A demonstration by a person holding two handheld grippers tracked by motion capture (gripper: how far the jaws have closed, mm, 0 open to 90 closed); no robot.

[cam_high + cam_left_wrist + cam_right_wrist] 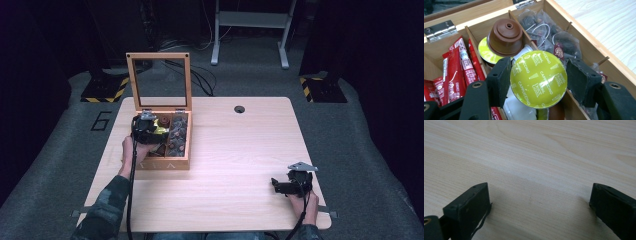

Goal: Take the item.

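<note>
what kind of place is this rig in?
Likely a lab or test room, not a home: a bare wooden table on grey floor covering, hazard-striped stand bases, dark surroundings, cables behind.

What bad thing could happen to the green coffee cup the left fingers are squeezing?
The capsule is pinched only at its thin foil rim by the left gripper, so it might slip and drop back among the other capsules. Squeezing harder could dent the rim. The brown capsule lies tipped just behind it in the wooden box, so a careless lift might knock it.
</note>
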